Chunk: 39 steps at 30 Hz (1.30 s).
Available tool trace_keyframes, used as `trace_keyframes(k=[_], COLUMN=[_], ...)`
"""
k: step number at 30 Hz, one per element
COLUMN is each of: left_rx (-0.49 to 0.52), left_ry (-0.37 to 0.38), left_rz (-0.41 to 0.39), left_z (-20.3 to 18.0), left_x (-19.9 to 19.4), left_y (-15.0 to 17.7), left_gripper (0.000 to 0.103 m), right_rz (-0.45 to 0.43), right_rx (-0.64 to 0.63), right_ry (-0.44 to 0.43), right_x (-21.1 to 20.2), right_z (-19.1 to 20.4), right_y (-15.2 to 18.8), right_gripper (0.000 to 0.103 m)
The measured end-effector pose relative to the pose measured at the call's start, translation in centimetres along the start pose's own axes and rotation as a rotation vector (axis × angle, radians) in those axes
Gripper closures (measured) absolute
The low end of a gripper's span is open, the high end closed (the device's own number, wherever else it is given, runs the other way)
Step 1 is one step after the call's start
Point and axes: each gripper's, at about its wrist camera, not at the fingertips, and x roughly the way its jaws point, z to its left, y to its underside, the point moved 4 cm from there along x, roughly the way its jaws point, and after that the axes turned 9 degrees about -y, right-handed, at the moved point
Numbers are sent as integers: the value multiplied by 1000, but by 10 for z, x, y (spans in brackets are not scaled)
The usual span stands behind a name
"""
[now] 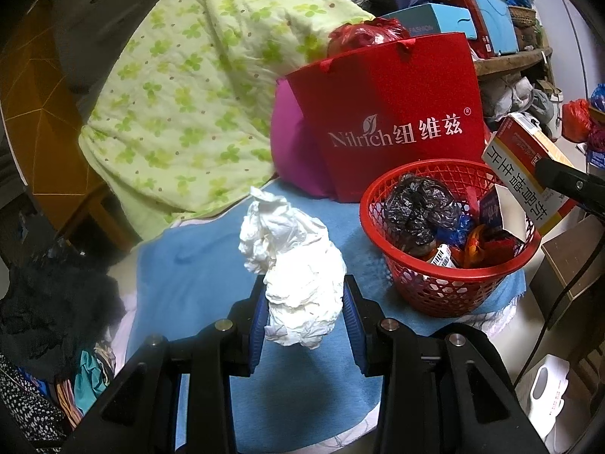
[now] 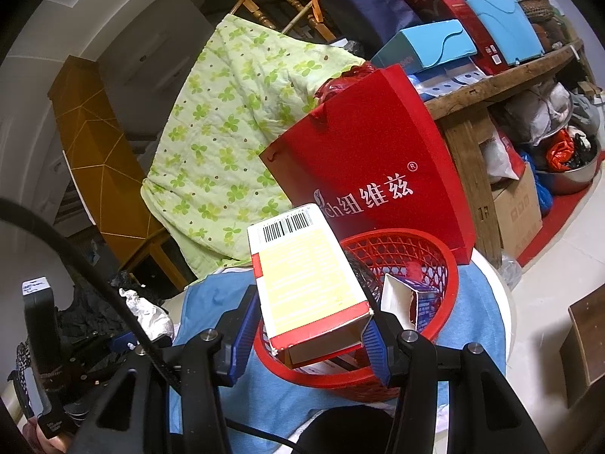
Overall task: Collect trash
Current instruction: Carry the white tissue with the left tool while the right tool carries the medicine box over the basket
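While both wrist views are crowded by my own gripper bodies along the near edge, the grasps read clearly. My left gripper [image 1: 305, 302] has its blue pads pressed onto a crumpled white tissue wad [image 1: 291, 265], which stands above the blue cloth [image 1: 196, 265], left of the red mesh basket [image 1: 450, 242]. My right gripper [image 2: 308, 325] pinches a red-and-yellow carton [image 2: 306, 276] by its open near end, held over the basket's near rim; the carton hides much of the basket interior in that view. From the left wrist the same carton is cut off by the right gripper's black finger at the right edge.

Basket contents are partly legible: a crinkled dark plastic ball [image 1: 416, 208], an open white-flapped small box [image 1: 506, 212], and assorted wrappers I cannot identify.

Surface: a blue cloth over a white round top [image 2: 503, 302]. Far behind the basket stands a red paper bag [image 1: 393, 113], touching or nearly touching it. Far left lies a green clover-print quilt [image 1: 189, 94]. Far right, a wooden shelf [image 2: 491, 90] carries blue and red boxes. Dark clothing [image 1: 49, 302] is heaped at near left, details indistinct.
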Motion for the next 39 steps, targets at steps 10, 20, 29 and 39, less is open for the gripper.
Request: trace_keyframes(k=[10,20,29,39], left_rx=[17,31,51,77], left_ry=[10,17,27,42], left_rz=[4,3,-3,-10], left_z=[-9,-19,-30,-42], left_x=[2,4,2,0], left_y=[-1,-4,-8,-12], left_gripper=[63,63,63,63], right_rz=[0,-9,-19,-34], right_rx=[22,42,64,87], right_ry=[6,21,28,38], right_x=[-2,-7,-11,-17], right_z=[-8,-15,-24,-34], right_y=[1,3,4,3], right_gripper=[49,49,49,49])
